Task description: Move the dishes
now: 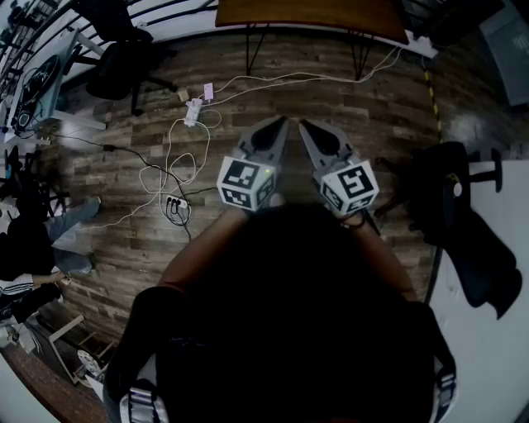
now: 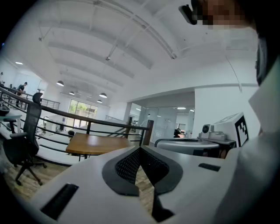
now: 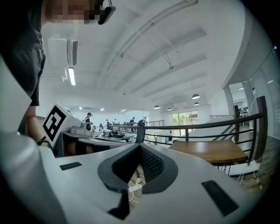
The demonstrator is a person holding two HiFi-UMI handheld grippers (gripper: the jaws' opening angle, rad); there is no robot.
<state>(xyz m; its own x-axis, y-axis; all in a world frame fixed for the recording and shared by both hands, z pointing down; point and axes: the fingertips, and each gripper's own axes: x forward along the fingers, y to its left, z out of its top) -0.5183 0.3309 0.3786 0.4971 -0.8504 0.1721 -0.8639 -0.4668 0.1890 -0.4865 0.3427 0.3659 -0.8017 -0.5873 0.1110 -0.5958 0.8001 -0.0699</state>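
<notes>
Over the wood-plank floor [image 1: 331,91], head view looking steeply down: the person's dark torso fills the lower half, and both tools are held up close in front of the chest. The left gripper [image 1: 278,125] and right gripper [image 1: 305,125] lie side by side, their tips angled toward each other and near but apart, each with its marker cube toward the body. In the left gripper view, the left gripper [image 2: 140,148] has its dark mesh pads meeting at the tips, pressed together, with nothing between them; only floor shows through the slit below. In the right gripper view, the right gripper [image 3: 140,146] is the same: tips closed on each other, nothing pinched, floor and a bit of white cable seen through the gap. Floor clutter ahead of the tools: a white power strip [image 1: 193,111] and looping cables [image 1: 165,165]. A black office chair [image 1: 124,58] is at upper left. A wooden table [image 1: 314,15] on thin dark legs stands at the top, with a dark railing [image 2: 87,122] behind it. A black garment [image 1: 471,240] lies on a white surface at right. Dishes: hard to tell. A dark bowl-shaped thing [image 3: 117,135] sits on a far desk, well apart from both tools and too small to identify.
</notes>
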